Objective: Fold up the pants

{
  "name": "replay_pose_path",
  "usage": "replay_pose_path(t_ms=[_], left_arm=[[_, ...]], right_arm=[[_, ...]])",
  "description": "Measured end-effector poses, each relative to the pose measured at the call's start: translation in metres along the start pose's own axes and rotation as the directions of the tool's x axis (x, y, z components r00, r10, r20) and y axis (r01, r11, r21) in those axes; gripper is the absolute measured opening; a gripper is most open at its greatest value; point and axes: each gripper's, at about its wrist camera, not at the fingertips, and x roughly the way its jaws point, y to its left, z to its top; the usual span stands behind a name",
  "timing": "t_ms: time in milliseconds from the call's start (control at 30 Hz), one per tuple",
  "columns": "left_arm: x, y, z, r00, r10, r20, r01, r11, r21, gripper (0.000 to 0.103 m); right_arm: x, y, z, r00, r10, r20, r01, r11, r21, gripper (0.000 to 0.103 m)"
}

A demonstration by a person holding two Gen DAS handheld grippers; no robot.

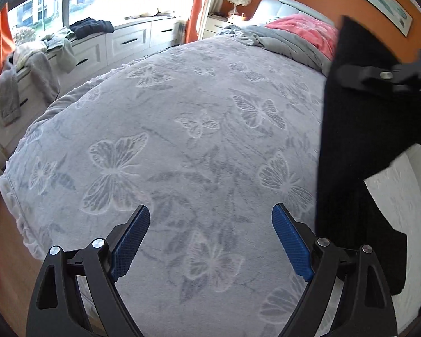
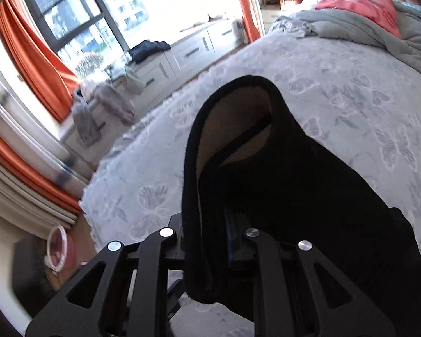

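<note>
The left gripper (image 1: 210,219), black-framed with blue textured pads, stands spread wide with nothing between its fingers; it hangs over the pale lilac-grey bedspread embossed with butterflies (image 1: 165,129), pointing down at a slant; the black knitted pants (image 1: 348,140) hang in a long dark panel at the right edge of the left wrist view, lifted off the bed and clamped by the right gripper (image 1: 379,77), which reaches in from the right. In the right wrist view that right gripper (image 2: 210,241) is pressed nearly together on a thick fold of the black pants (image 2: 280,174); the cloth fills the gap between its fingers, and an open hem or waist above shows a tan lining inside; the rest of the garment drapes away to the right over the bedspread (image 2: 336,84). At the head of the bed lie a crumpled grey quilt (image 2: 350,25) and a coral-pink blanket (image 2: 362,2); along the window runs a white drawer bench (image 1: 126,42) strewn with loose clothes, between orange curtains (image 2: 39,64).
</note>
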Motion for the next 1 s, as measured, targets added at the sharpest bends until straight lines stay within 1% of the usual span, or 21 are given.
replay_pose_path(t_ms=[67,100,133,200,267,300,367,433,500,533,567,633,667,733,767,800,833,867,900,933,1000], left_arm=[[-0.004,0.009,0.002,1.0,0.007,0.014,-0.007,1.0,-0.018,0.086],[-0.006,0.012,0.002,1.0,0.015,0.019,-0.014,1.0,-0.022,0.086],[-0.007,0.013,0.002,1.0,0.013,0.023,-0.013,1.0,-0.025,0.086],[-0.006,0.012,0.0,1.0,0.016,0.02,-0.016,1.0,-0.016,0.086],[-0.005,0.005,-0.001,1.0,0.003,0.01,-0.003,1.0,0.004,0.086],[-0.004,0.001,-0.001,1.0,-0.004,0.005,0.004,1.0,0.016,0.086],[-0.004,-0.008,-0.002,1.0,-0.023,0.004,0.022,0.999,0.036,0.086],[-0.005,-0.018,-0.004,0.999,-0.039,0.008,0.038,0.998,0.052,0.086],[-0.004,-0.031,-0.008,0.999,-0.051,-0.003,0.051,0.995,0.081,0.086],[-0.002,-0.039,-0.01,0.998,-0.058,-0.013,0.059,0.993,0.099,0.086],[0.0,-0.048,-0.013,0.998,-0.065,-0.023,0.068,0.991,0.119,0.086],[0.003,-0.068,-0.021,0.997,-0.067,-0.028,0.07,0.984,0.161,0.086],[0.005,-0.079,-0.026,0.997,-0.073,-0.031,0.078,0.98,0.185,0.086],[0.009,-0.102,-0.037,0.995,-0.085,-0.047,0.094,0.97,0.224,0.086],[0.012,-0.116,-0.044,0.993,-0.098,-0.062,0.11,0.962,0.248,0.086],[0.016,-0.129,-0.05,0.991,-0.106,-0.083,0.125,0.953,0.275,0.086],[0.021,-0.143,-0.057,0.987,-0.121,-0.111,0.149,0.941,0.303,0.086],[0.024,-0.157,-0.064,0.98,-0.139,-0.139,0.178,0.929,0.325,0.086],[0.027,-0.169,-0.069,0.973,-0.162,-0.164,0.209,0.918,0.335,0.086],[0.029,-0.179,-0.073,0.962,-0.195,-0.193,0.251,0.909,0.332,0.086],[0.033,-0.196,-0.075,0.939,-0.258,-0.228,0.32,0.899,0.299,0.086]], right_arm=[[0.035,-0.001,-0.009,0.996,-0.055,-0.073,0.054,0.998,-0.016,0.016],[0.047,-0.005,-0.014,0.993,-0.061,-0.101,0.061,0.998,-0.004,0.016],[0.052,-0.011,-0.018,0.992,-0.049,-0.116,0.051,0.999,0.008,0.016],[0.042,-0.019,-0.02,0.994,-0.033,-0.103,0.036,0.999,0.029,0.016],[0.007,-0.027,-0.014,0.999,-0.012,-0.039,0.013,0.999,0.045,0.016],[-0.023,-0.036,-0.012,1.0,0.005,0.018,-0.006,0.998,0.055,0.016],[-0.085,-0.062,-0.01,0.991,0.029,0.132,-0.042,0.995,0.095,0.016],[-0.153,-0.106,-0.033,0.967,0.032,0.251,-0.072,0.986,0.152,0.016],[-0.207,-0.158,-0.074,0.946,-0.027,0.322,-0.048,0.974,0.223,0.016],[-0.226,-0.186,-0.1,0.941,-0.085,0.328,-0.007,0.963,0.27,0.016],[-0.24,-0.217,-0.133,0.936,-0.168,0.309,0.058,0.94,0.337,0.017],[-0.247,-0.276,-0.196,0.931,-0.273,0.243,0.133,0.872,0.47,0.017],[-0.241,-0.304,-0.226,0.932,-0.313,0.182,0.176,0.83,0.529,0.018],[-0.209,-0.354,-0.276,0.939,-0.345,-0.011,0.28,0.743,0.608,0.021],[-0.198,-0.369,-0.295,0.94,-0.332,-0.073,0.301,0.71,0.637,0.031],[-0.203,-0.375,-0.307,0.955,-0.298,-0.004,0.222,0.704,0.675,0.032],[-0.214,-0.38,-0.314,0.957,-0.282,0.074,0.149,0.692,0.707,0.032],[-0.225,-0.382,-0.316,0.948,-0.298,0.111,0.127,0.676,0.726,0.038],[-0.235,-0.383,-0.315,0.937,-0.324,0.13,0.133,0.676,0.725,0.045],[-0.241,-0.384,-0.313,0.929,-0.34,0.147,0.138,0.685,0.716,0.049],[-0.245,-0.389,-0.315,0.926,-0.328,0.186,0.101,0.691,0.716,0.063]])
